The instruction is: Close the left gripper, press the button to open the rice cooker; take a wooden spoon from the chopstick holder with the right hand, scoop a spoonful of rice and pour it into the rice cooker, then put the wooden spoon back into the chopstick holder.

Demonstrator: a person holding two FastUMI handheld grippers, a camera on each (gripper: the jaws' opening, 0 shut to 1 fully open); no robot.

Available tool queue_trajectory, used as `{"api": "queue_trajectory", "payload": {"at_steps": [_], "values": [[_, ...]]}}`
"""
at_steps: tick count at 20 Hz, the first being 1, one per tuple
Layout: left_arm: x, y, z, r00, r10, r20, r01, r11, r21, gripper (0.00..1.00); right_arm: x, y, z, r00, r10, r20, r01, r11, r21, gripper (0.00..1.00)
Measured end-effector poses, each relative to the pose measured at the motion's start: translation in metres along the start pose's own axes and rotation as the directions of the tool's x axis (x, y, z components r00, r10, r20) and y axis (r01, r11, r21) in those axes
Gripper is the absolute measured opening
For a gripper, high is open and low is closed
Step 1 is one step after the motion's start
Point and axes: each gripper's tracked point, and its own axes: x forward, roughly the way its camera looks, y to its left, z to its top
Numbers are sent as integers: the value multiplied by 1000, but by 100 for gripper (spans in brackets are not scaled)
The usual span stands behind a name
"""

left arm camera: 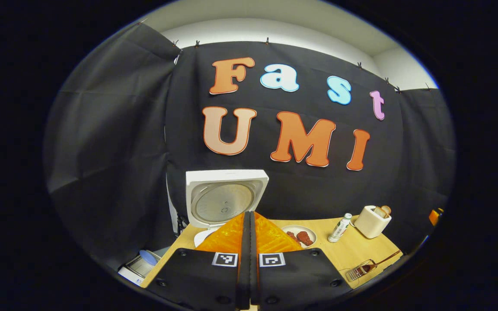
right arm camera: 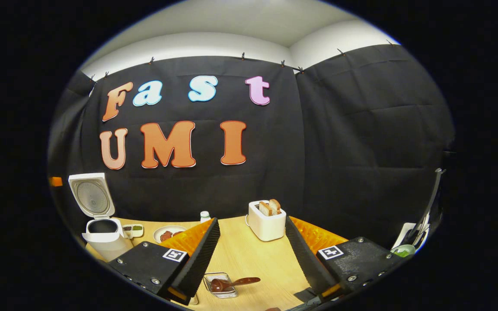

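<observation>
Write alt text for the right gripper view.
The open right claw hovers over a wooden table, above a spoon resting in a small wire holder. A white toaster with bread stands ahead; at far left a white rice cooker sits with its lid up beside a plate.

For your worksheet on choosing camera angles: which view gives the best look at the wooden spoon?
The right gripper view: the wooden spoon lies whole and unobstructed in its wire holder, close between the right gripper's open fingers. The left gripper view shows the spoon small and distorted near the image edge, far right on the table.
</observation>
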Motion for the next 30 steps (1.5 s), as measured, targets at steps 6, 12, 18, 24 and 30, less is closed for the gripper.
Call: {"api": "queue_trajectory", "payload": {"at_steps": [6,12,18,24,30], "values": [[-33,14,23,993,93,73,-94,995,19,8,15,-2,-69,994,31,-104,-29,999,25,95],[-56,14,28,992,95,83,-97,995,27,30,29,3,-136,975,55,-215,-36,995,91,95],[-74,20,26,988,136,75,-139,989,39,99,35,9,-177,948,82,-309,-20,980,199,95],[-81,32,21,982,174,71,-179,981,70,100,37,21,-214,908,131,-398,20,935,355,92],[-84,44,2,980,196,38,-199,977,80,100,37,37,-223,880,179,-440,44,891,452,37]]}}
